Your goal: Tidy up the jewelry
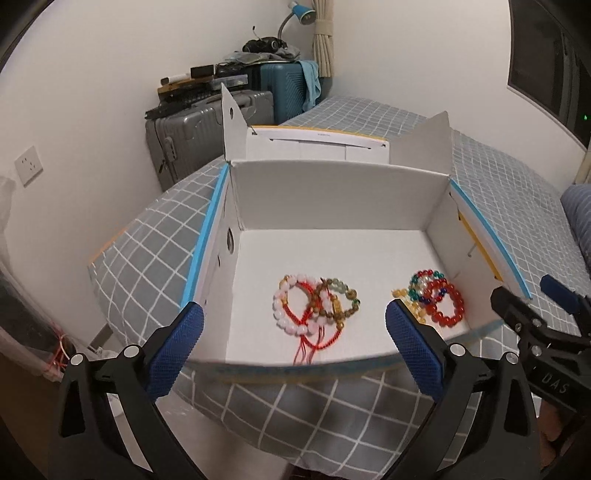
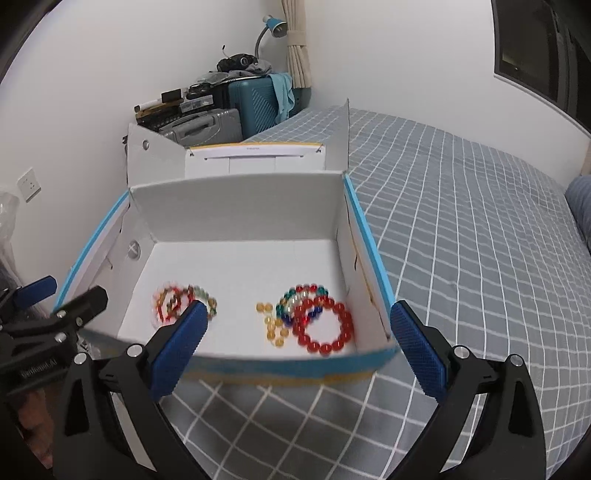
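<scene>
Cardboard box on grid-pattern bedspread, pink bead bracelet and red bead bracelet inside, left gripper and right gripper both spread wide, holding nothing

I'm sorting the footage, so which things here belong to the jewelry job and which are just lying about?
Job: white cardboard box; pink bead bracelet with red cord; red glass-bead bracelet; yellow bead bracelet.
Lying about: grey hard suitcase; teal suitcase; blue desk lamp.

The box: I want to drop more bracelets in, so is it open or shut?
Open. The box has its lid folded back behind it, and bracelets lie in plain view on its floor.
</scene>
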The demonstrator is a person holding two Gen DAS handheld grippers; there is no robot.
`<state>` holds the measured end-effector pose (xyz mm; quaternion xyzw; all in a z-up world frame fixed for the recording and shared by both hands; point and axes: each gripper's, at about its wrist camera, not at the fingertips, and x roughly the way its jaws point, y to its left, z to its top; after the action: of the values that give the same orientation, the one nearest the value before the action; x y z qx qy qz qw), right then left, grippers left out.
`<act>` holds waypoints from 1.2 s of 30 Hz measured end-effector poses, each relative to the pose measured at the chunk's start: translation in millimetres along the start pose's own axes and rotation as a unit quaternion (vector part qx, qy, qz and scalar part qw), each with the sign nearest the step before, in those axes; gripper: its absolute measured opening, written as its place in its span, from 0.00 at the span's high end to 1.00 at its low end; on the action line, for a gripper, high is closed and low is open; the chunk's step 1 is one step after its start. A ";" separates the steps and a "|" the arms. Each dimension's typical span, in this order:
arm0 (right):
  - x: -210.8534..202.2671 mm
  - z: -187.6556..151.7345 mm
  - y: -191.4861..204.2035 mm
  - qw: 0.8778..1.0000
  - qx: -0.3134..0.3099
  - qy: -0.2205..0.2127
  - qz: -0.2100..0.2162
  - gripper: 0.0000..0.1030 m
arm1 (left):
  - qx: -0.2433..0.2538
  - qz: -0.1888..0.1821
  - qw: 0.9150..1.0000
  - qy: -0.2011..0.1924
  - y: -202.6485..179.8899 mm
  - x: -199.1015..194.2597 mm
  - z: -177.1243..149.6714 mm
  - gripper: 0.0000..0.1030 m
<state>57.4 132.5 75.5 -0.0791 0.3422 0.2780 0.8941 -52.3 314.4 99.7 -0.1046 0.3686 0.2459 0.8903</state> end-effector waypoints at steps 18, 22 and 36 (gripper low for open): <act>1.9 -27.2 0.3 1.000 -0.001 0.013 -0.001 0.08 | -0.002 -0.011 1.000 0.020 3.6 -0.7 -34.6 0.06; 2.5 -26.4 1.3 1.000 -0.001 0.013 -0.003 0.08 | 0.000 -0.012 1.000 0.021 2.8 1.1 -34.6 0.06; 4.7 -26.1 1.3 1.000 -0.007 0.017 -0.006 0.08 | 0.005 -0.010 1.000 0.019 -0.8 1.6 -34.1 0.06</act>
<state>44.7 127.0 52.9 -0.0921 0.3551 0.2737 0.8891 -71.5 301.7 74.5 -0.1086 0.3852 0.2333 0.8863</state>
